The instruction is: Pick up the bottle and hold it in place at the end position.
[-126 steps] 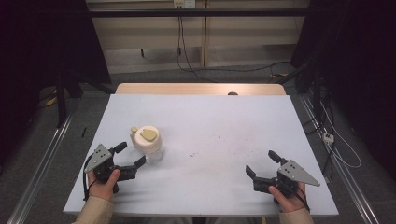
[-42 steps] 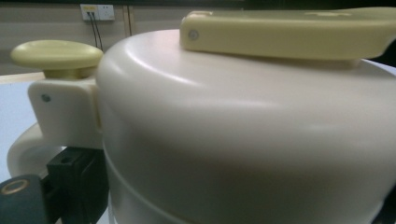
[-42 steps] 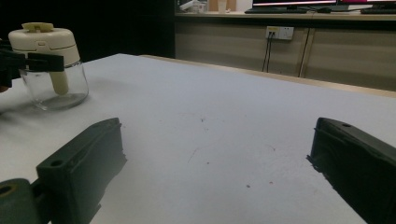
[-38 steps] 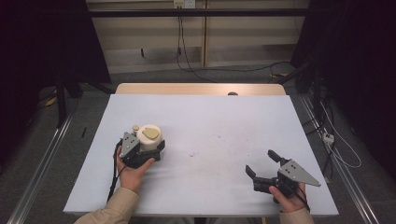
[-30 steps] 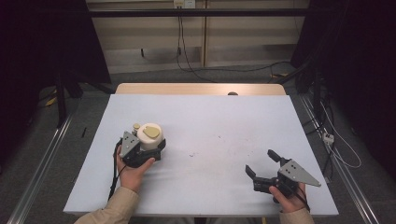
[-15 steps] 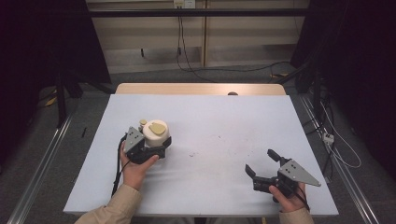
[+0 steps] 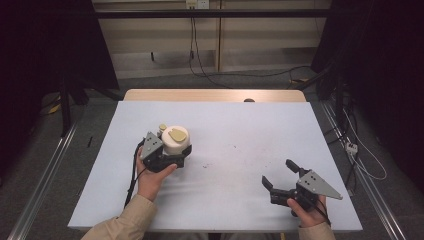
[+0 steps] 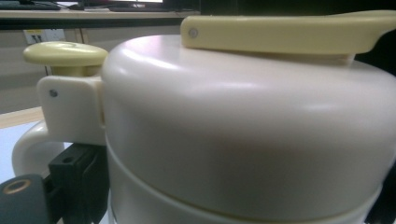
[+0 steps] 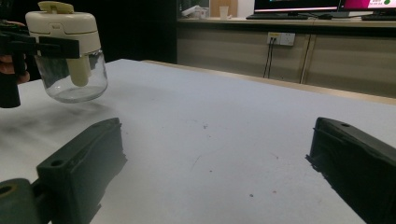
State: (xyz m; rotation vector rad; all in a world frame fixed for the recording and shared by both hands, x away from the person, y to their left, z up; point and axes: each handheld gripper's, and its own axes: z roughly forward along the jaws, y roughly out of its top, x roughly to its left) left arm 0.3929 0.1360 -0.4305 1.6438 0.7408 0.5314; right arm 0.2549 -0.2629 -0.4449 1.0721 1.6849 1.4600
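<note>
Lifted and carried toward the table's middle since the earlier frames, the jar (image 7: 174,141) hung in the left gripper (image 7: 167,156), raised off the table (image 7: 240,135).

Its cream lid sat clamped between that gripper's jaws, the glass body hanging below them; in the left gripper view the lid (image 8: 243,126) pressed right up against the camera. Well off to the other side, the right gripper (image 7: 280,181) rested low over the table with its jaws spread wide and nothing between them.
</note>
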